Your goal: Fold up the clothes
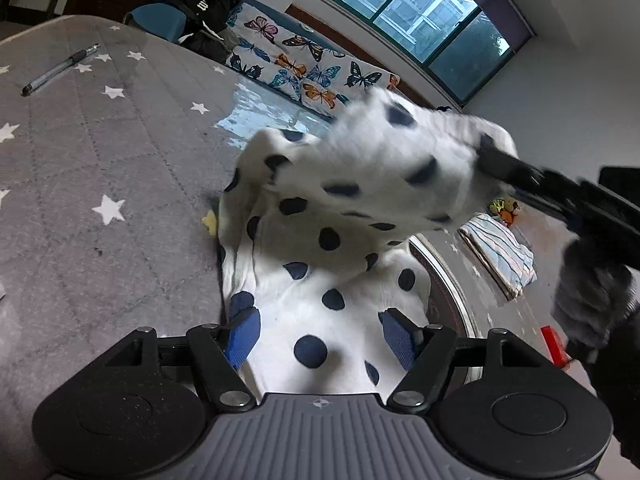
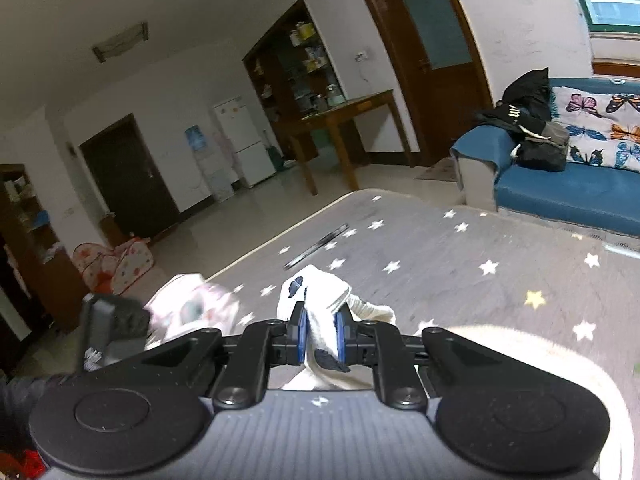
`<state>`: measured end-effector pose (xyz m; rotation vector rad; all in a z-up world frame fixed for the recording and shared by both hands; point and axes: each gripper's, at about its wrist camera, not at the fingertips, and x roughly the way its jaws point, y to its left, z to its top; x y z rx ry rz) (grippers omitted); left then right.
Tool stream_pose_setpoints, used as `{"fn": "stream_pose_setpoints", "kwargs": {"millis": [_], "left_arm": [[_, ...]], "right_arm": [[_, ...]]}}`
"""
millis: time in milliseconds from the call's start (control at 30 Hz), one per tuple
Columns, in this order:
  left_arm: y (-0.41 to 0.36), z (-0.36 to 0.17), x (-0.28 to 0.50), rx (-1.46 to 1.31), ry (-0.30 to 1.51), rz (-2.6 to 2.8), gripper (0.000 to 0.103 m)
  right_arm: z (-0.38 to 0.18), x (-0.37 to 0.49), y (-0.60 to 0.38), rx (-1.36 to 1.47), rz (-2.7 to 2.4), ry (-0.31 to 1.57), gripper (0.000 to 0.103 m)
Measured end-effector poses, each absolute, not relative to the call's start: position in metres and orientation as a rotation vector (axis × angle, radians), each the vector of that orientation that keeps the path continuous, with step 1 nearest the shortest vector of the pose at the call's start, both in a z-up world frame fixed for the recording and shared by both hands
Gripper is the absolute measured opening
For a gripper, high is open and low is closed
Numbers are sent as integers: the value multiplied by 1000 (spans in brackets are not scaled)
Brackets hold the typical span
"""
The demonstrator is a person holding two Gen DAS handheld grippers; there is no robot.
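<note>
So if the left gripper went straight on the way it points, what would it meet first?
Probably the polka-dot garment: the white cloth already lies between the left gripper's open jaws and rises ahead, where the right gripper lifts it. Depth is uncertain.

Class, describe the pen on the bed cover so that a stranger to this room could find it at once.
Start at the wide grey quilted cover with white stars. Look to its far part, away from the white garment with dark dots. There lies the pen, alone and flat on the cover: slim, clear-barrelled with a dark cap, the only thin straight object on it.
</note>
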<state>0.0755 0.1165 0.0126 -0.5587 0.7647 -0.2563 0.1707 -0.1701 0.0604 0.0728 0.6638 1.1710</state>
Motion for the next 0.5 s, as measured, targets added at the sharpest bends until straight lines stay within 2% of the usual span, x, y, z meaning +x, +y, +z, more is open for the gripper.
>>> {"fn": "stream_pose_setpoints", "kwargs": {"millis": [500], "left_arm": [[128,17,26,-491,748,-186,72]], "right_arm": [[50,95,-203,124,1270,706,13]]}}
